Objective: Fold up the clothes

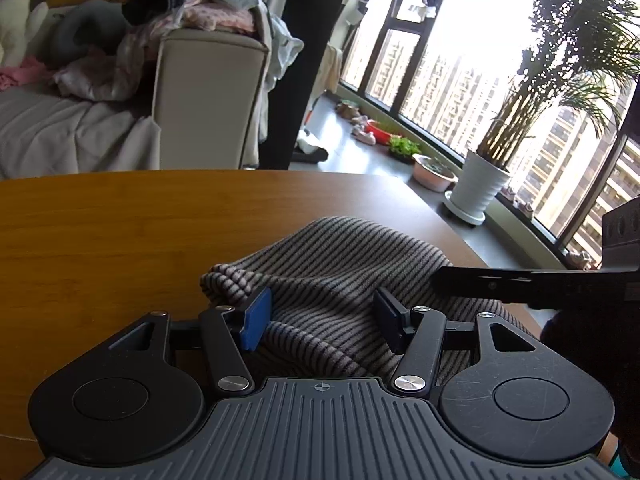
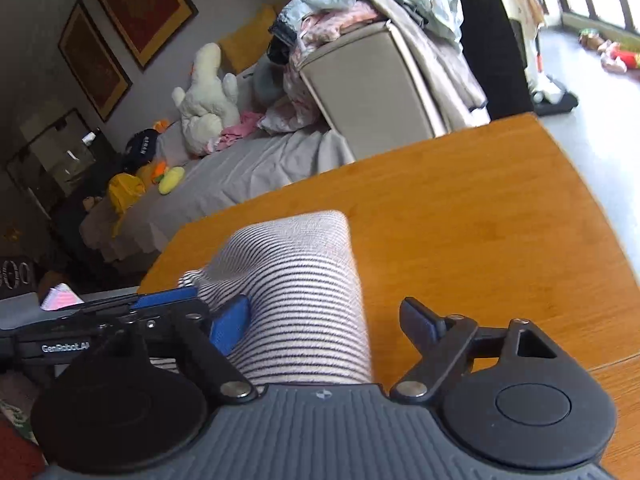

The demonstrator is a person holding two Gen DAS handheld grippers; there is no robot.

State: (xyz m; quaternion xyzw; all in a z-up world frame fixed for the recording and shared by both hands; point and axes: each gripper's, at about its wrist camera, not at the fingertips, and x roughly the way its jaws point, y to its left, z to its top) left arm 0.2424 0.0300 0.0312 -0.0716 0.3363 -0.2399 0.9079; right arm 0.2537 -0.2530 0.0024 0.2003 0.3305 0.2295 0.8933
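A grey-and-black striped knit garment (image 1: 340,264) lies bunched on the wooden table (image 1: 100,240); it also shows in the right wrist view (image 2: 304,292). My left gripper (image 1: 322,322) is open, its blue-padded fingers standing either side of a raised fold of the garment. My right gripper (image 2: 326,322) is open over the garment's right edge, its left pad against the cloth, its right finger over bare table (image 2: 480,220). The right gripper's black finger (image 1: 500,282) reaches in from the right in the left wrist view. The left gripper's body (image 2: 120,320) shows at the left in the right wrist view.
A beige sofa arm (image 1: 208,92) piled with loose clothes (image 1: 216,12) stands beyond the table. A potted palm (image 1: 480,188) and bowls sit by the window. A white plush toy (image 2: 208,88) and small toys lie on the sofa. The table's far edge curves nearby.
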